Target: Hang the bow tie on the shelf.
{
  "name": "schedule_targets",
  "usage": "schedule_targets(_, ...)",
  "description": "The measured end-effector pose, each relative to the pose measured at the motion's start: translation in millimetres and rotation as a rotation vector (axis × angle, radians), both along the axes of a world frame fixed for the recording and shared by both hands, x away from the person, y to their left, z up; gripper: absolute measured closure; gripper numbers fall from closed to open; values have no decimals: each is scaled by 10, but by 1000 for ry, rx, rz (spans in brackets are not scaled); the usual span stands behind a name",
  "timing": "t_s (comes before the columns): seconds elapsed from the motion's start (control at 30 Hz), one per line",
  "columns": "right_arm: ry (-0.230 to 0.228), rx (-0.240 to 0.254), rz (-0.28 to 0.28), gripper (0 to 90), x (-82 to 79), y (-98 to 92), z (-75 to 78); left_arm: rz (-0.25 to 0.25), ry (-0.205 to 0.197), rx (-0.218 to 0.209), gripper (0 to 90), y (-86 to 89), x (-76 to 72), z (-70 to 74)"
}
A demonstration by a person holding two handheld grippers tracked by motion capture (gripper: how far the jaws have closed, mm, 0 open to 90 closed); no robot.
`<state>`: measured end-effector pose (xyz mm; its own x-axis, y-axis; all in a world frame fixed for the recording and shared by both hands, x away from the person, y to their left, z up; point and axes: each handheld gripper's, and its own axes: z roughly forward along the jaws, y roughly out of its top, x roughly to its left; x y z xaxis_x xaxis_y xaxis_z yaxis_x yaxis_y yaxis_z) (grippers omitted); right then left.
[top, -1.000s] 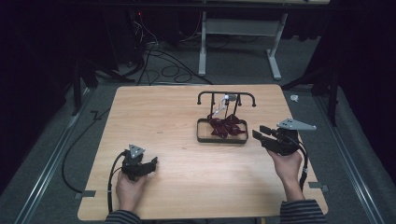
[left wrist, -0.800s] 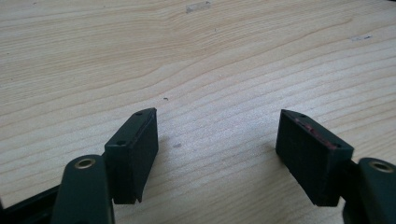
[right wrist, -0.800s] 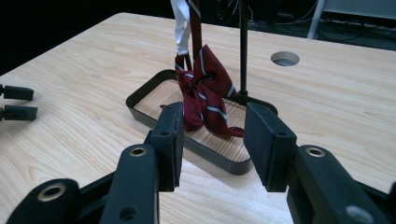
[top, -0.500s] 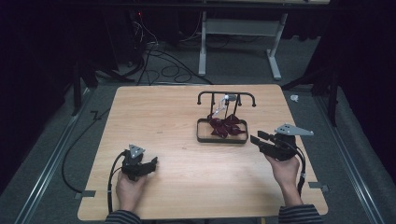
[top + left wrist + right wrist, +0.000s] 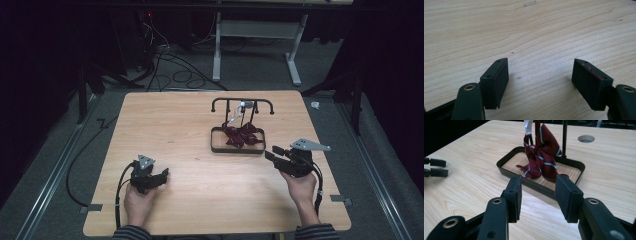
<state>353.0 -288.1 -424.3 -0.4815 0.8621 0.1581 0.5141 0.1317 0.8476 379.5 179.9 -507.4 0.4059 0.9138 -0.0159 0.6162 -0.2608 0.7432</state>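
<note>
A dark red striped cloth (image 5: 240,136) hangs from a white clip (image 5: 244,106) on a black rack (image 5: 242,101), and its lower end is bunched in a shallow black tray (image 5: 237,150). My right gripper (image 5: 270,152) hovers just off the tray's near right corner and points at it. In the right gripper view the right gripper (image 5: 538,180) is open with nothing between its jaws; the tray rim (image 5: 534,183) and the cloth (image 5: 544,157) lie just beyond. My left gripper (image 5: 164,174) rests at the table's front left, and in its own view it (image 5: 540,61) is open over bare wood.
The wooden table (image 5: 175,125) has free room on its left half and along the front. A round hole (image 5: 586,138) sits in the tabletop past the tray. Cables and a desk frame (image 5: 255,30) lie on the dark floor behind.
My right gripper has sunk toward the tabletop beside the tray's corner. The left gripper, the tray and the cloth have stayed put.
</note>
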Motion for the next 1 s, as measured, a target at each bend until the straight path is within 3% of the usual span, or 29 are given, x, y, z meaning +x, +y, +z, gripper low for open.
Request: schedule_targets(1.0,83,9,-8,583,-22,41,-354,0,0,0,302,0,0,0)
